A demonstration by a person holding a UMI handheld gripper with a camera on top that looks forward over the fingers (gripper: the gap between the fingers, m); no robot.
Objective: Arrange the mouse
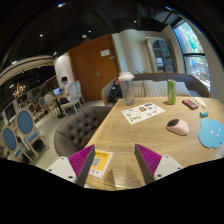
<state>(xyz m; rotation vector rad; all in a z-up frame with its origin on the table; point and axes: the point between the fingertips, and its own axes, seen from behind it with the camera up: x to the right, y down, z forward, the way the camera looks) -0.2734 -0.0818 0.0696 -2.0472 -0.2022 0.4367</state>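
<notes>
With the claw [114, 160] released and empty, the mouse [178, 126] lies on the tabletop [130, 135] well ahead and right of it, just short of a blue pad [211, 133], so a skewed approach risks nudging it away

Gripper [115, 160] fingers spread apart over a wooden table [150, 135] — a pink mouse [178, 126] well ahead, a green bottle [171, 91] beyond.

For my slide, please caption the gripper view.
Open gripper hovers over wooden table, pink mouse far ahead to the right.
</notes>
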